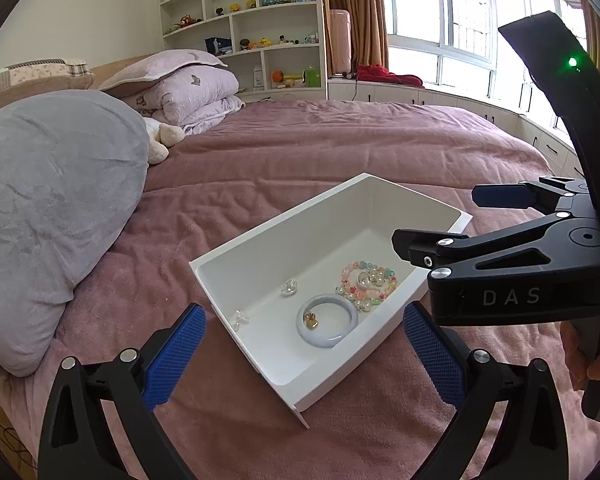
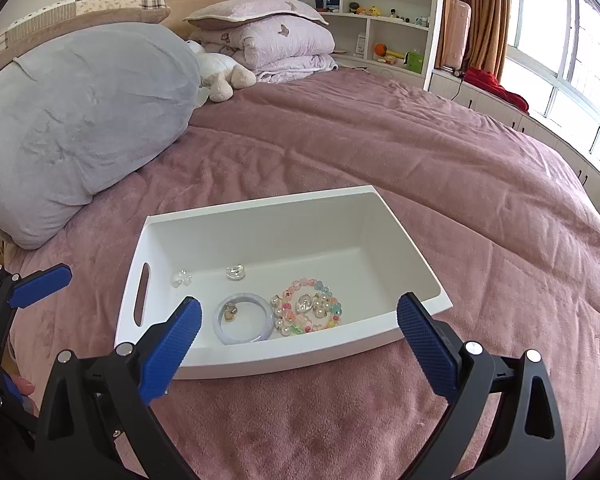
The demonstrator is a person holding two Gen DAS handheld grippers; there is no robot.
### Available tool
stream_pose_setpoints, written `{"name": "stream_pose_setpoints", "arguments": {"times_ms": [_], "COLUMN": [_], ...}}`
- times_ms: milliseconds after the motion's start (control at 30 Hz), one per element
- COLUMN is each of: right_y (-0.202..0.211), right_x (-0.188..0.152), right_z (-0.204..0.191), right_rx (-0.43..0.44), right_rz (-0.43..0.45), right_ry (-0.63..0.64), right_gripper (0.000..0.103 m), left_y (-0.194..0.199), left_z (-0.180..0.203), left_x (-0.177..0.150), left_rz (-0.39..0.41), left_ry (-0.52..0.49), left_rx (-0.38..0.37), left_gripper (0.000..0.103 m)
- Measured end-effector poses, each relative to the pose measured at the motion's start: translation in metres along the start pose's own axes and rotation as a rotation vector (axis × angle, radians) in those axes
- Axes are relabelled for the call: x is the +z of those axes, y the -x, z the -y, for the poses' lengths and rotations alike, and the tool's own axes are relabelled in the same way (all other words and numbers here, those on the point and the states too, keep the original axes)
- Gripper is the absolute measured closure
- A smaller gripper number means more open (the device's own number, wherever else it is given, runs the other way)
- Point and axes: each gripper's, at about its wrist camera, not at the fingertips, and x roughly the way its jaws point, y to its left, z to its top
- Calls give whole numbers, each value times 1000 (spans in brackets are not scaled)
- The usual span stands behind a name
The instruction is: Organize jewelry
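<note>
- A white bin (image 2: 256, 350) sat on the pink blanket (image 2: 420, 168) of the bed, long side facing the right wrist camera; a slot handle (image 2: 142, 298) was cut in its left end wall.
- Inside the bin, toward the near end, lay a pale bangle (image 2: 242, 322) with a small gold heart charm (image 2: 230, 315) inside its ring; just beside it to the right lay a pastel bead bracelet (image 2: 308, 307) with a clear piece resting on it; two small clear trinkets (image 2: 236, 272) (image 2: 181, 278) lay apart from these, nearer the handle end.
- A grey pillow (image 2: 80, 120) bulked at the left of the bin, well apart from it; behind it lay a plush toy (image 2: 224, 74) and a folded lilac quilt (image 2: 284, 44); a white shelf unit (image 2: 380, 0) with toys stood beyond the bed, beside brown curtains (image 2: 460, 4) and windows.
- Nothing lay between the claws and the bin's open top.
- The left claw (image 1: 304, 354) was held low over the blanket, spread wide, its blue pads either side of the bin's near corner, gripping nothing.
- The right claw (image 2: 298, 340) pointed at the bin's long wall, also spread wide and empty; in the left wrist view it (image 1: 448, 220) hung above the bin's right edge, with the person's fingers (image 1: 580, 356) on its grip.
</note>
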Motion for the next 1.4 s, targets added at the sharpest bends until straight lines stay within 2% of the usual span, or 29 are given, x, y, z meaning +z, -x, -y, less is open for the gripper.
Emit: {"name": "stream_pose_setpoints", "arguments": {"times_ms": [733,1000,1400], "right_y": [0,0,0], "right_x": [-3,-4,-4], "right_z": [-8,-11,-12], "right_rx": [1,1,0], "right_rz": [-2,-4,-3], "right_ry": [12,15,14], "right_gripper": [6,6,6], "left_y": [8,9,9], "left_z": [2,0,-2], "left_x": [-2,-3,-3], "left_rz": [31,42,43], "left_ry": [5,20,14], "left_rx": [5,-32,-23], "left_gripper": [3,3,3]}}
